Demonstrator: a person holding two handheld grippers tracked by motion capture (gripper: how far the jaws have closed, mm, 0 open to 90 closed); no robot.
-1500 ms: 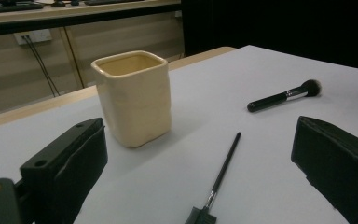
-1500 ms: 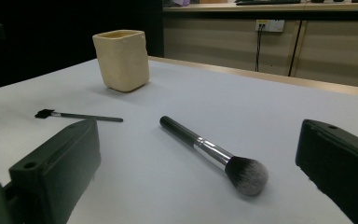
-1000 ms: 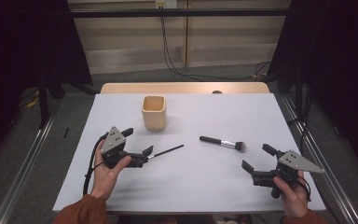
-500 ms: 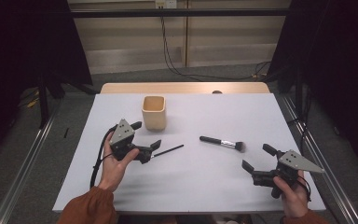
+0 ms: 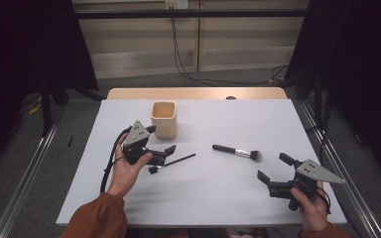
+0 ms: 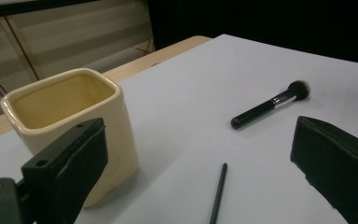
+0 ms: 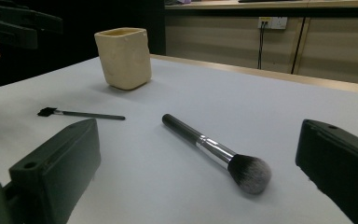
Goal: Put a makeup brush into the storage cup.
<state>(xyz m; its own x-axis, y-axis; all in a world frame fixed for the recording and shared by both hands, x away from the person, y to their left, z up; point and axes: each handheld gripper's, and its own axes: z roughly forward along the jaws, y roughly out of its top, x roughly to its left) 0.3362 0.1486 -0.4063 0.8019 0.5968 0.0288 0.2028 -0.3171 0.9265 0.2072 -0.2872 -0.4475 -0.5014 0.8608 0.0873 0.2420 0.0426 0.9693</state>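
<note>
High view first: the cream cup (image 5: pixel 164 119) stands upright on the white surface (image 5: pixel 218 198), and everything else gets placed off it. Just beside the cup, on the person's near-left side of it, the left gripper (image 5: pixel 164 159) hovers in the left hand (image 5: pixel 126 166), its jaws spread wide with nothing between them. A thin black brush (image 5: pixel 173 162) lies flat just nearer than the cup, its small dark head right by the lower jaw, though contact cannot be told. To the right of the cup and a little nearer lies the powder brush (image 5: pixel 237 151), black handle toward the cup, silver collar, dark bristle head away from it. Well apart from the cup, at the near right of the surface, the right hand (image 5: pixel 308 206) grips the right gripper (image 5: pixel 275 171); its jaws are parted too, empty, aimed back toward the cup.

Left gripper view: the cup (image 6: pixel 77 121) sits close behind one jaw, the thin brush's handle (image 6: pixel 218 193) runs up between the jaws, the powder brush (image 6: pixel 268 105) beyond. Right gripper view: the powder brush (image 7: pixel 214 151) lies between the open jaws, the thin brush (image 7: pixel 81 114) and cup (image 7: pixel 123 57) farther back.
</note>
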